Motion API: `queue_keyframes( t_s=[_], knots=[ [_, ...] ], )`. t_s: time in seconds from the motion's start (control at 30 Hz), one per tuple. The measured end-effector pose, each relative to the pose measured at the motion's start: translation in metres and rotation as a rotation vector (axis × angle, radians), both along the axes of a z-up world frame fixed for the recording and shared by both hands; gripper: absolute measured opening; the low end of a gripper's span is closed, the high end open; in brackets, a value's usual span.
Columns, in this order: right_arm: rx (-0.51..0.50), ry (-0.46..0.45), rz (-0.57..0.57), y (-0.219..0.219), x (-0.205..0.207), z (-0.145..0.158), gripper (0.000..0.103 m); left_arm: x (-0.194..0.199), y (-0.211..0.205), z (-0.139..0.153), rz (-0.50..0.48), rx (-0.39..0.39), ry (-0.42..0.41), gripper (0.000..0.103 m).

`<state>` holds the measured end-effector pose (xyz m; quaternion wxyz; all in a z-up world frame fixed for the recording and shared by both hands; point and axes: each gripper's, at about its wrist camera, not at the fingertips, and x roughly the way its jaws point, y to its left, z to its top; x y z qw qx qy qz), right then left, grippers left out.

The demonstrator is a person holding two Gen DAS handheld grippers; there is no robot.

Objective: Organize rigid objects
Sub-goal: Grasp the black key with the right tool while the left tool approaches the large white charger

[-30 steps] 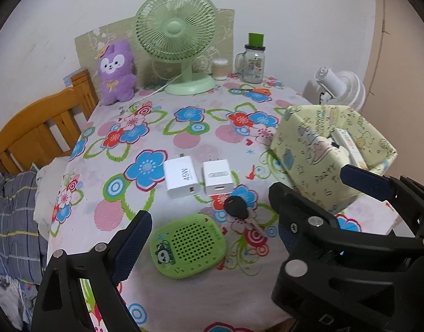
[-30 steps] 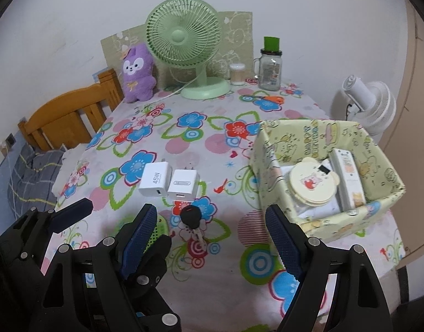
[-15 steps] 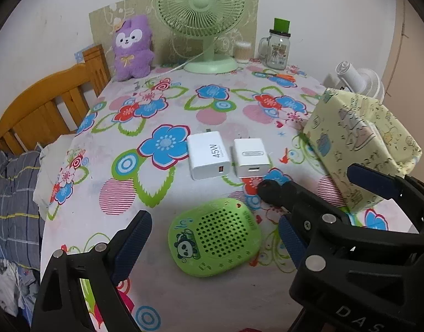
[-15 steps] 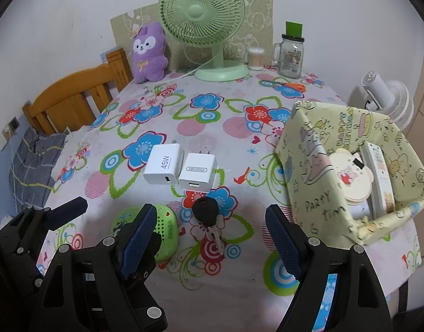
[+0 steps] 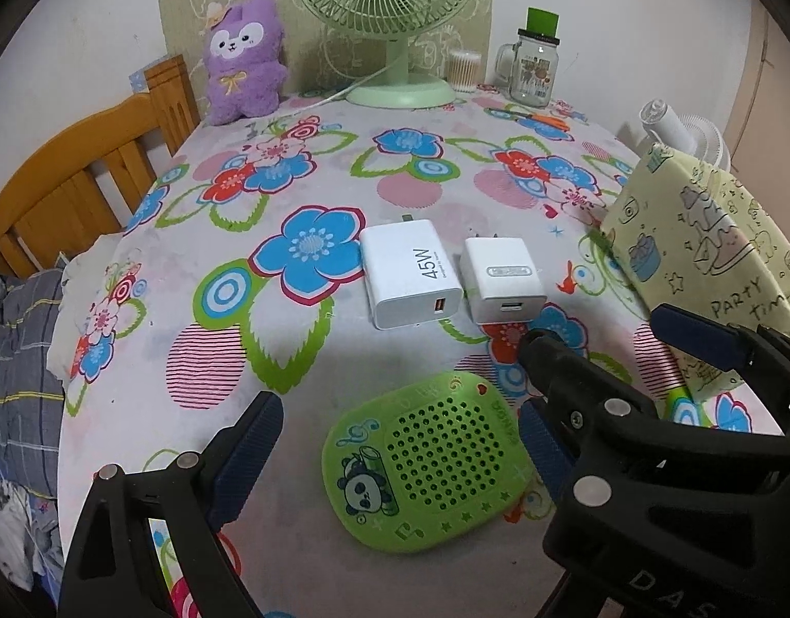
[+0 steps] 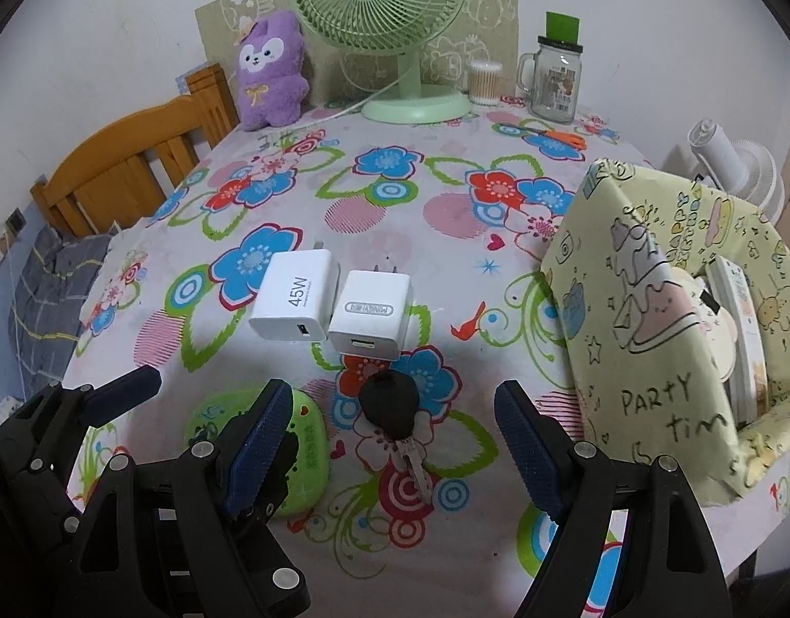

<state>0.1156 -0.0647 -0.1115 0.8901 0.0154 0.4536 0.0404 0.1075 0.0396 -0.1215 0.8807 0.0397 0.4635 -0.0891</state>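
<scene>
Both grippers hang over the near edge of the flowered surface (image 5: pixel 343 165), side by side and tilted downward. The left gripper (image 5: pixel 395 443) has its jaws wide apart and empty — the green panda case (image 5: pixel 426 463) lies flat on the cloth right between them, touched by neither pad as far as I can see. The right gripper (image 6: pixel 390 443) stands with its jaws apart too, nothing clamped, and the black-headed key (image 6: pixel 392 412) lies in the gap between them, its blade pointing toward the near edge. Just beyond the key sit two white chargers side by side and nearly touching: the 45W charger (image 6: pixel 294 296) on the left and the smaller charger (image 6: pixel 369 314) on the right. Off to the right stands the yellow paper-covered box (image 6: pixel 637 319) — a round compact and a slim carton show inside it.
</scene>
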Motion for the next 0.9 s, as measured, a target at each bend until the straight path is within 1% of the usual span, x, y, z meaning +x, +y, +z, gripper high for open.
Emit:
queue_keyframes(
  t_s=[0.2, 0.33, 0.43, 0.77, 0.9],
  knots=[
    [0.008, 0.052, -0.01, -0.002, 0.01, -0.012, 0.083, 0.007, -0.002, -0.009, -0.005, 0.017, 0.023, 0.094],
    [-0.001, 0.075, -0.01, 0.0, 0.015, -0.018, 0.076, 0.011, -0.004, -0.015, -0.013, 0.018, 0.041, 0.094],
    [-0.006, 0.091, -0.027, -0.002, 0.019, -0.022, 0.071, 0.013, -0.005, -0.017, -0.024, 0.003, 0.05, 0.094],
    [-0.022, 0.117, -0.039, -0.002, 0.028, -0.03, 0.061, 0.015, -0.007, -0.018, -0.035, 0.008, 0.038, 0.098],
    [-0.028, 0.134, -0.012, 0.004, 0.027, -0.029, 0.052, 0.012, -0.007, -0.017, -0.046, 0.017, 0.039, 0.099]
  ],
)
